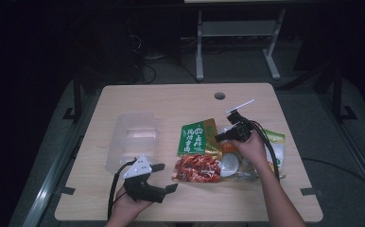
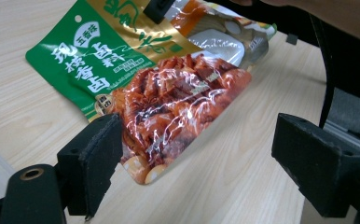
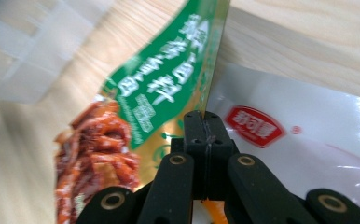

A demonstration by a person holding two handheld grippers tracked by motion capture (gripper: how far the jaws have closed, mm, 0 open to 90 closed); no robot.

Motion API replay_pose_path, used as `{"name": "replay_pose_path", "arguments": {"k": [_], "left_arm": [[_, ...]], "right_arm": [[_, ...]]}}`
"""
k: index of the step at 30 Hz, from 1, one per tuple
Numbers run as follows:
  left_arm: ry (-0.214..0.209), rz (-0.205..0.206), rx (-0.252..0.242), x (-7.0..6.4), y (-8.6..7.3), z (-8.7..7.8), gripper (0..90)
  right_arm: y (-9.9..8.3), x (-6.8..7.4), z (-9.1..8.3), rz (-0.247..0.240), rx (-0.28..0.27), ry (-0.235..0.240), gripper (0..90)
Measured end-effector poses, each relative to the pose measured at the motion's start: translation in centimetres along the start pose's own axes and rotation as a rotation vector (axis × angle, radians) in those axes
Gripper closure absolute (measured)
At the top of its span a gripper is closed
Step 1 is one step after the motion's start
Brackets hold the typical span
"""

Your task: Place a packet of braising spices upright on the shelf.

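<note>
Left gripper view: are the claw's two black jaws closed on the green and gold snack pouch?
No, the left claw stands wide open, with bare table between its jaws and the green and gold snack pouch lying beyond them, ungripped.

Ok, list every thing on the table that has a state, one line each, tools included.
Left tool: jaws wide open, holding nothing, near the table's front edge.
Right tool: jaws pressed together over the green packet's edge; a grip cannot be confirmed.
Green packet: lying flat, looks sealed.
White packet: lying flat, partly under the green packet.
Clear plastic container: looks empty, resting on the table.
</note>
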State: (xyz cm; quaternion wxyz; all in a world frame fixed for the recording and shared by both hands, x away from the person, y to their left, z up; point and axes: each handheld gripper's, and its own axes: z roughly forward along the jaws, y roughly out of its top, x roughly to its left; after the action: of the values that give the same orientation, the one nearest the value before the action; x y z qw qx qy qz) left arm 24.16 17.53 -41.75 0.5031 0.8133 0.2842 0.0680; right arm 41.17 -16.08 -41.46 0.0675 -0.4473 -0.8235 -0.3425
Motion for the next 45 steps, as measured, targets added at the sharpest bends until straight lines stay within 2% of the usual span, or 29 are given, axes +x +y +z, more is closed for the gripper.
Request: {"name": "replay_pose_path", "arguments": {"k": [2, 3, 5, 9, 12, 14, 16, 20, 23, 24, 26, 28, 29, 32, 33, 34, 35, 36, 39, 40, 42, 44, 45], "left_arm": [[0.001, 0.004, 0.000, 0.0, 0.1, 0.0, 16.2], [0.002, 0.004, -0.005, -0.1, 0.2, 0.1, 16.3], [-0.004, 0.004, -0.005, -0.2, 0.5, 0.3, 16.3], [-0.009, 0.009, 0.005, -0.4, 1.2, 1.1, 16.3], [-0.014, 0.008, 0.016, -0.4, 1.8, 1.9, 16.3], [-0.020, -0.002, 0.014, -0.3, 2.3, 2.6, 16.5], [-0.008, -0.001, 0.026, -0.1, 2.9, 3.4, 16.4], [-0.012, -0.073, 0.046, 1.1, 3.9, 5.4, 16.4], [0.020, -0.109, 0.085, 2.2, 4.3, 6.9, 16.5], [0.023, -0.125, 0.089, 2.5, 4.3, 7.3, 16.5], [0.055, -0.148, 0.100, 3.1, 4.5, 8.0, 16.5], [0.075, -0.172, 0.138, 3.8, 4.6, 8.8, 16.5], [0.048, -0.202, 0.145, 4.1, 4.7, 9.2, 16.5], [0.034, -0.249, 0.144, 4.9, 4.8, 10.0, 16.8], [-0.005, -0.313, 0.127, 5.7, 4.8, 10.4, 18.3], [-0.005, -0.313, 0.127, 5.7, 4.8, 10.4, 20.9], [-0.034, -0.342, 0.114, 6.1, 4.8, 10.5, 20.9], [-0.047, -0.373, 0.104, 6.5, 4.8, 10.7, 25.9], [-0.060, -0.363, 0.111, 6.8, 4.9, 10.8, 35.6], [-0.077, -0.371, 0.108, 7.0, 4.9, 10.9, 39.3], [-0.138, -0.417, 0.093, 7.6, 4.7, 11.1, 49.2], [-0.137, -0.422, 0.086, 7.6, 4.7, 11.1, 56.1], [-0.139, -0.421, 0.086, 7.6, 4.7, 11.1, 56.1]], "right_arm": [[-0.2, 0.3, -0.3, -0.005, -0.013, 0.003, 89.9], [-0.7, 0.9, -0.8, -0.031, -0.053, -0.002, 89.9], [-1.3, 1.3, -1.3, -0.038, -0.090, 0.003, 89.9], [-2.4, 1.6, -2.3, -0.044, -0.121, 0.020, 90.0], [-2.5, 1.8, -2.9, -0.054, -0.137, 0.028, 90.0], [-2.7, 2.2, -3.9, -0.071, -0.167, 0.041, 90.0], [-2.7, 2.4, -4.2, -0.078, -0.175, 0.040, 90.0], [-2.8, 3.0, -5.4, -0.103, -0.211, 0.054, 90.0], [-2.7, 3.5, -6.5, -0.135, -0.242, 0.060, 90.0], [-2.7, 3.5, -6.5, -0.135, -0.242, 0.060, 90.0], [-2.6, 3.8, -7.1, -0.156, -0.257, 0.062, 90.0], [-2.6, 4.0, -7.5, -0.167, -0.266, 0.067, 90.0], [-2.6, 4.2, -7.7, -0.184, -0.278, 0.076, 90.0], [-2.6, 4.2, -7.8, -0.196, -0.277, 0.082, 90.0], [-2.6, 4.3, -7.7, -0.207, -0.276, 0.084, 90.0], [-2.6, 4.3, -7.7, -0.207, -0.276, 0.084, 90.0], [-2.6, 4.3, -7.7, -0.210, -0.275, 0.086, 90.0], [-2.6, 4.3, -7.8, -0.218, -0.270, 0.088, 90.0], [-2.5, 4.3, -8.0, -0.225, -0.272, 0.094, 90.0], [-2.5, 4.3, -8.1, -0.229, -0.275, 0.095, 90.0], [-2.5, 4.4, -8.1, -0.231, -0.273, 0.089, 90.0], [-2.5, 4.4, -8.0, -0.230, -0.268, 0.081, 90.0], [-2.5, 4.4, -8.0, -0.230, -0.268, 0.081, 90.0]]}}
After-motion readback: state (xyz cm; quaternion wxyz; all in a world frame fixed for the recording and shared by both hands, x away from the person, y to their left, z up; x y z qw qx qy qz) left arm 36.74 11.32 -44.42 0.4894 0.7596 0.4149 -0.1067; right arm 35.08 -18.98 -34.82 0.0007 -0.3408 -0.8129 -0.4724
